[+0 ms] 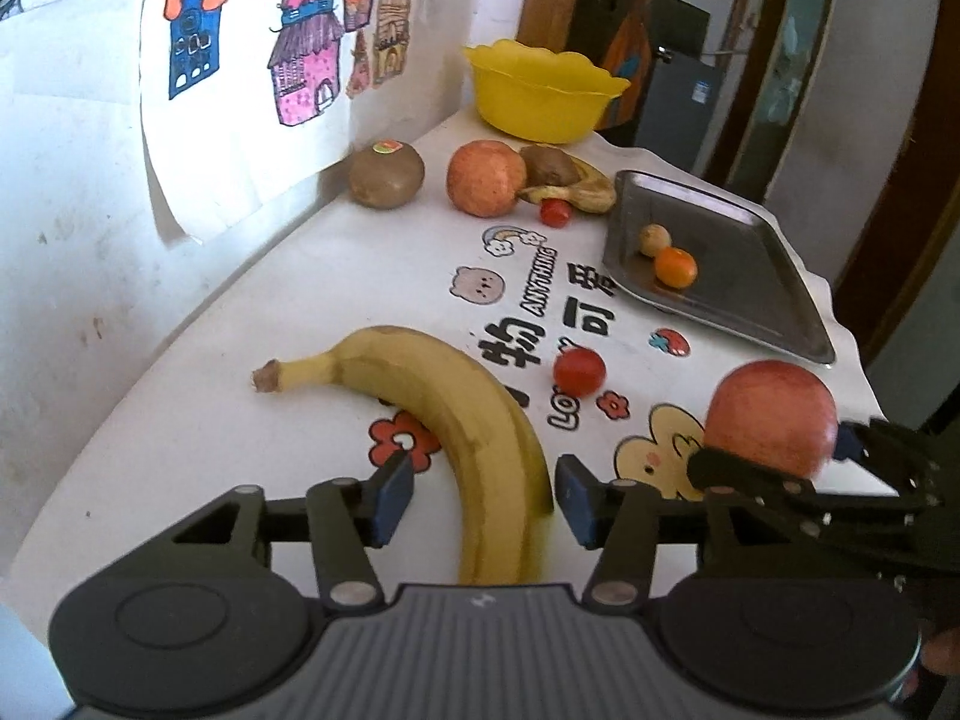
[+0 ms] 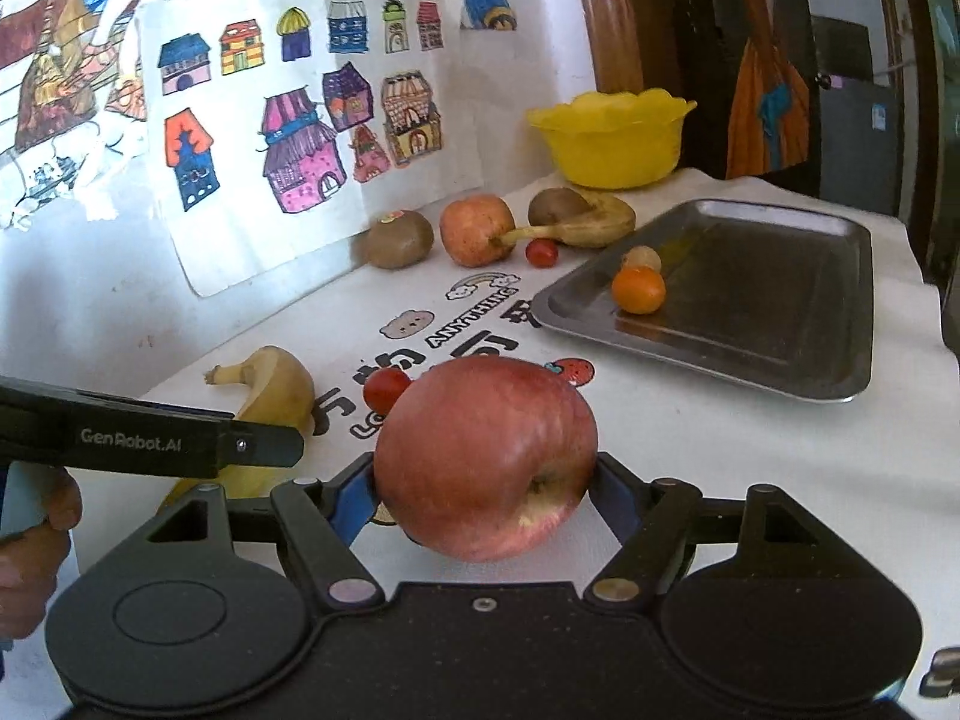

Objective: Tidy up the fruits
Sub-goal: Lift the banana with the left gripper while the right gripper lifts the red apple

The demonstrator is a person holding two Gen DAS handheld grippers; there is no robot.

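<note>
The bench [image 1: 198, 420] wears a white cloth printed with cartoon bears, flowers and lettering, pushed against a white wall hung with a drawing of coloured houses [image 2: 288, 138]. Along the back, left to right, lie a kiwi [image 1: 387, 174], an apple [image 1: 486, 178], a second kiwi resting on a browned banana [image 1: 576, 189], a cherry tomato [image 1: 554, 212], and behind them a yellow bowl [image 1: 543, 90]. To the right sits a steel tray [image 1: 738, 276] holding a small tan fruit [image 1: 654, 239] touching an orange [image 1: 676, 267]. In front, a yellow banana [image 1: 456, 414] lies between the spread fingers of the left tool [image 1: 483, 495], which is open and touches nothing. Another cherry tomato [image 1: 579, 371] is just beside it. The right tool [image 2: 485, 495] grips a red apple [image 2: 486, 459] with both pads against its sides.
</note>
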